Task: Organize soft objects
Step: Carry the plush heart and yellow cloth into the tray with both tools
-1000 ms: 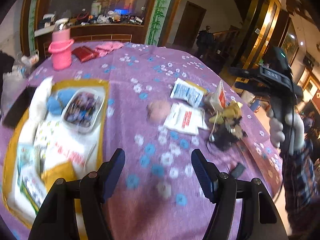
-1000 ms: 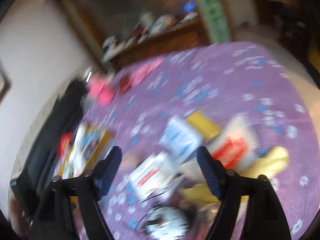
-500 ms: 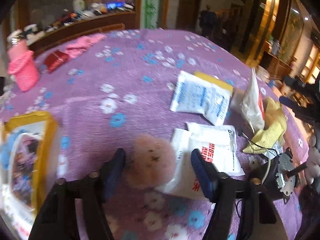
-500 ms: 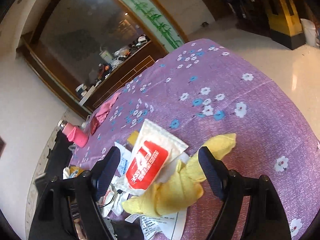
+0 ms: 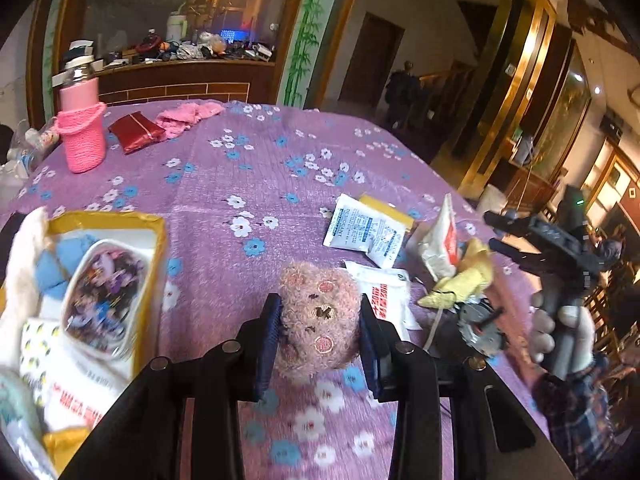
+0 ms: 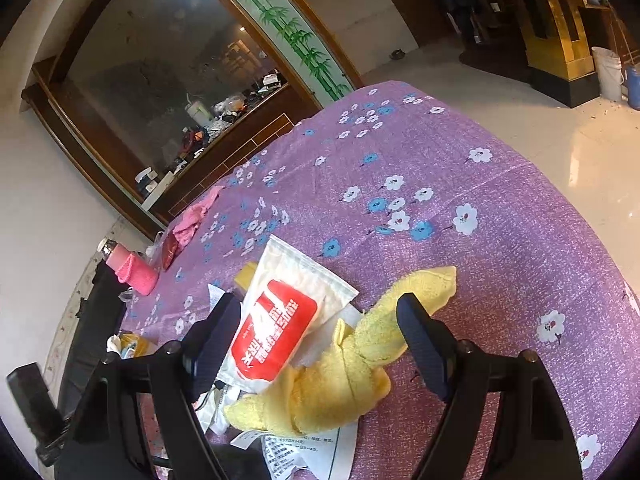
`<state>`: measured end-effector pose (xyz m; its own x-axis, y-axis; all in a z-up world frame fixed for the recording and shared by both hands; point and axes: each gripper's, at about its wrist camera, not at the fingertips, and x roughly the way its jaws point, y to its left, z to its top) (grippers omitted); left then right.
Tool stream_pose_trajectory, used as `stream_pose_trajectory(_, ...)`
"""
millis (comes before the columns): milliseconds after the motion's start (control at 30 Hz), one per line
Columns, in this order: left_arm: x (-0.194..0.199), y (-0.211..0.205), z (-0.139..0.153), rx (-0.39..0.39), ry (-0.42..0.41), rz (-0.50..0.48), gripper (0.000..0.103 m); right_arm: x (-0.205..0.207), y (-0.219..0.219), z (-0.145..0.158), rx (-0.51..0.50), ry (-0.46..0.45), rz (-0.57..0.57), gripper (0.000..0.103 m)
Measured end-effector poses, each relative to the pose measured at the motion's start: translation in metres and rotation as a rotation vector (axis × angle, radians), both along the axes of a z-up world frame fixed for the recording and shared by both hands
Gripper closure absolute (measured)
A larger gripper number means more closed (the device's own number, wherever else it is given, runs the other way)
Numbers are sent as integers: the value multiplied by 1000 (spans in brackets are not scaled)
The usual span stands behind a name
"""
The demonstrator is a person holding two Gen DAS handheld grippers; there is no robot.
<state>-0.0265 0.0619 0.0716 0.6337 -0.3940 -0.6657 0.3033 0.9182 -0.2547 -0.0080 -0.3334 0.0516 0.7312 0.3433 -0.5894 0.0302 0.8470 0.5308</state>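
Note:
A fluffy pink plush toy (image 5: pixel 320 304) sits squeezed between the pads of my left gripper (image 5: pixel 320 314), just above the purple flowered tablecloth (image 5: pixel 248 168). My right gripper (image 6: pixel 318 312) stands open, low over a yellow towel (image 6: pixel 360 360) and a white pouch with a red label (image 6: pixel 280 320); both lie between its fingers without the pads pressing on them. In the left wrist view the right gripper (image 5: pixel 492 230) is at the far right, held by a gloved hand (image 5: pixel 560 336), beside the yellow towel (image 5: pixel 464 280).
A yellow-rimmed tray (image 5: pixel 156 224) at the left holds soft items and packets. White sachets (image 5: pixel 364 228) and a metal geared part (image 5: pixel 480 320) lie near the towel. At the back stand a pink knitted bottle cover (image 5: pixel 82 136), a red pouch (image 5: pixel 136 132) and a pink cloth (image 5: pixel 188 114).
My left gripper came forward over the table to the pink plush and closed on it. My right gripper dropped and rolled over the yellow towel, then held still.

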Motion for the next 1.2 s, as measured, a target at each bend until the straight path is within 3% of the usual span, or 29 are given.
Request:
stream_pose_trajectory(267, -55, 35, 27, -65, -75, 62, 66, -6, -10, -6, -2, 57, -69, 24)
stream_pose_trajectory(433, -67, 56, 23, -23, -92, 122, 66, -33, -5, -10, 28, 135, -93, 24)
stream_pose_trajectory(567, -70, 74, 20, -61, -94, 136, 66, -25, 10, -12, 43, 169, -65, 25)
stream_pose_trajectory(667, -80, 86, 23, -81, -102, 148, 66, -10, 28, -17, 9, 202, -28, 35)
stream_pose_trajectory(733, -89, 95, 28, -81, -116, 163, 66, -4, 34, -22, -36, 229, -40, 59)
stream_pose_trajectory(800, -99, 105, 32, -77, -129, 185, 66, -9, 31, -19, -23, 213, -57, 64)
stream_pose_trajectory(1000, -120, 157, 34, -71, -136, 300, 65, -39, 19, 14, -11, 118, -93, 65)
stream_pose_trajectory(1200, -126, 196, 19, -20, -92, 424, 60, -62, 52, 62, -34, 5, 9, 65)
